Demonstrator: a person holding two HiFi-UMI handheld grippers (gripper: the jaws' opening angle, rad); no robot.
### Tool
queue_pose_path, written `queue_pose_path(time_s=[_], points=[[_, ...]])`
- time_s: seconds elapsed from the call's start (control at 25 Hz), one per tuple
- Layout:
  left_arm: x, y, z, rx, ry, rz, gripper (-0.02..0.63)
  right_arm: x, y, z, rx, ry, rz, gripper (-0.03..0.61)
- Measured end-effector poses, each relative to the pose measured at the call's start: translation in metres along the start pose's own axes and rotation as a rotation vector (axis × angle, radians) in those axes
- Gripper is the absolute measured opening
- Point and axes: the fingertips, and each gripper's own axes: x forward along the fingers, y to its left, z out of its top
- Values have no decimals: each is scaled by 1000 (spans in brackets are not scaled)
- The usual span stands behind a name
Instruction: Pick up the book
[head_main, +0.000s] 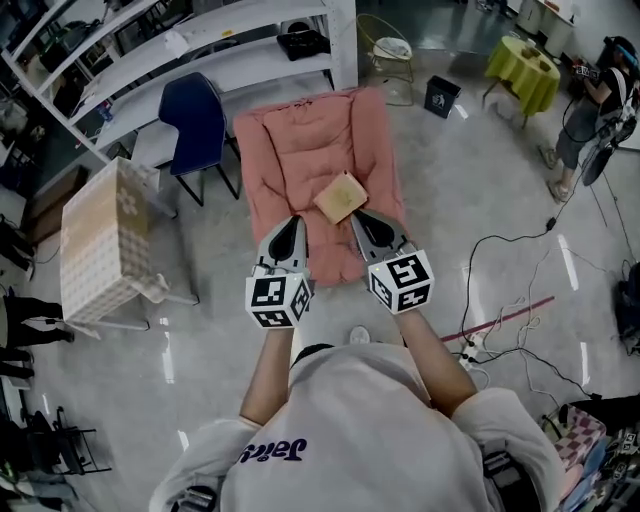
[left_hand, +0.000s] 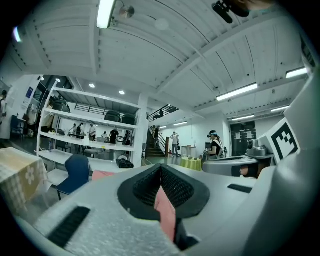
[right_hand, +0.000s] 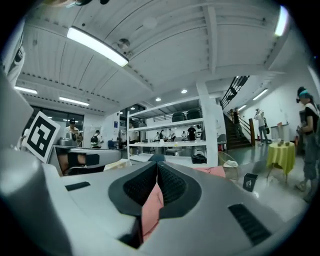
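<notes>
A tan book (head_main: 340, 197) lies on a pink cushion (head_main: 300, 150) spread on the floor, in the head view. My left gripper (head_main: 293, 222) is held level just left of and nearer than the book, with its jaws together and nothing between them. My right gripper (head_main: 358, 218) is at the book's near right corner, also shut and empty. In the left gripper view the left gripper (left_hand: 161, 167) shows its pads meeting, with only pink cushion beyond. The right gripper view shows the same for the right gripper (right_hand: 157, 167). Neither gripper view shows the book.
A blue chair (head_main: 197, 120) and a white shelf unit (head_main: 200, 50) stand behind the cushion on the left. A checked box (head_main: 100, 240) is at the left. Cables (head_main: 500, 340) run over the floor at the right. A yellow-green table (head_main: 523, 65) and a person (head_main: 590, 100) are at the far right.
</notes>
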Motion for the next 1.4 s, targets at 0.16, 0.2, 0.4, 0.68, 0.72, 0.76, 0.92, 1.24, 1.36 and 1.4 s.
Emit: queue_pose_path(time_s=[0.16, 0.2, 0.4, 0.68, 0.72, 0.76, 0.92, 1.24, 1.36, 1.4], points=[[21, -3, 3, -3, -7, 20, 15, -4, -59, 7, 76, -50, -105, 14], [26, -3, 1, -4, -2, 16, 15, -2, -66, 7, 85, -53, -116, 14], [47, -2, -11, 7, 37, -15, 15, 18, -79, -1, 28, -5, -89, 14], [96, 11, -39, 29, 107, -128, 15, 50, -89, -39, -69, 152, 42, 14], [104, 15, -45, 30, 119, -137, 16, 56, -91, -46, -84, 181, 64, 15], [112, 18, -52, 27, 132, -147, 16, 61, -94, -53, -93, 211, 85, 15], [141, 31, -77, -9, 177, -187, 17, 85, -107, -83, -86, 326, 161, 15], [206, 61, -120, -75, 250, -256, 17, 151, -158, -138, 8, 509, 204, 25], [234, 74, -140, -72, 272, -286, 17, 178, -180, -159, -4, 565, 207, 129], [243, 79, -147, -67, 279, -295, 17, 186, -188, -166, -9, 581, 205, 130]])
